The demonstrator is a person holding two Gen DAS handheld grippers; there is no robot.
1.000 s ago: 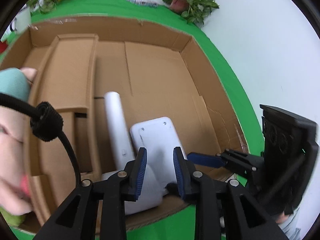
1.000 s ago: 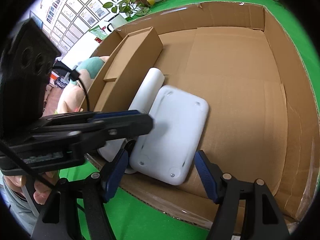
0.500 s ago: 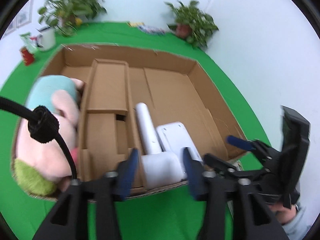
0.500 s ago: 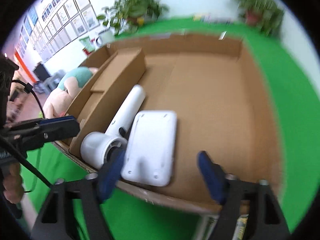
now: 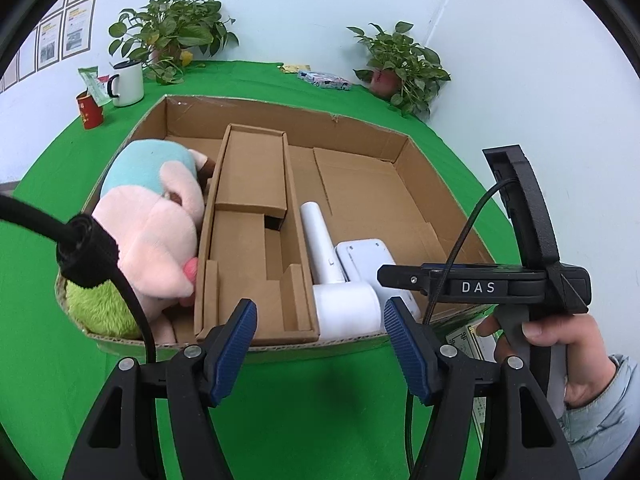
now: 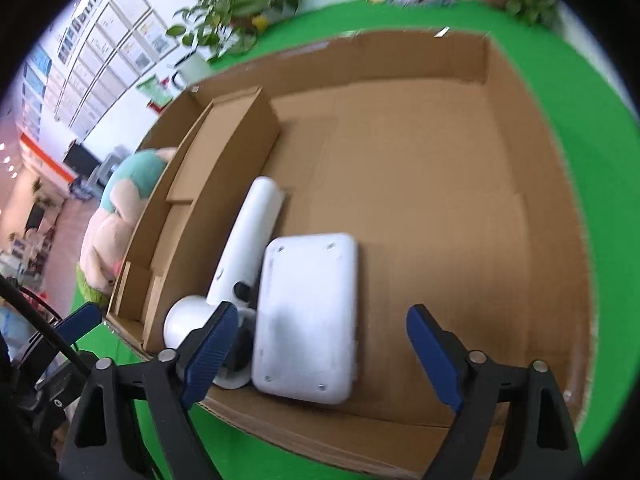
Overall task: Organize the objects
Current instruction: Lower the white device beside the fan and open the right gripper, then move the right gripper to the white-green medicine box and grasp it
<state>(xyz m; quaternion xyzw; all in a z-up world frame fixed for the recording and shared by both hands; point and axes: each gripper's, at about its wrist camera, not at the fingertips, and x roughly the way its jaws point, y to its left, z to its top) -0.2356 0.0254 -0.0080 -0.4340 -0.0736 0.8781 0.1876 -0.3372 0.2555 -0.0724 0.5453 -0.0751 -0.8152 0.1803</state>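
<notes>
The left gripper [image 5: 320,336] is nearest in its own view, jaws spread wide and holding nothing, its blue ribbed pads [image 5: 234,346] hanging over the green tabletop [image 5: 304,408] just in front of the near wall of a shallow cardboard box [image 5: 440,184]. The right gripper [image 6: 316,344] is likewise wide open and empty, poised above the box's near edge; its left pad overlaps the view of the white items below, but contact cannot be confirmed. In the left view the right gripper's body [image 5: 520,280] appears from the side, carried by the person's right hand [image 5: 560,356], and the white letters "DAS" are readable on it.

Inside the box, against the near wall, lies a white hair dryer [image 5: 332,280], its round head toward the near edge and its handle pointing away. Touching it on the right is a flat white rectangular device [image 6: 308,316] with rounded corners and small screw holes facing up. To the left of the dryer stands a folded cardboard insert [image 5: 248,232] running front to back. Beyond that, in the left compartment, rests a plush toy [image 5: 152,224] in pink, teal and green.

Farther off on the green surface stand a red can [image 5: 90,110], a white mug [image 5: 128,82] and two potted plants [image 5: 176,40]. Framed sheets hang on the wall; their print is too small to read.
</notes>
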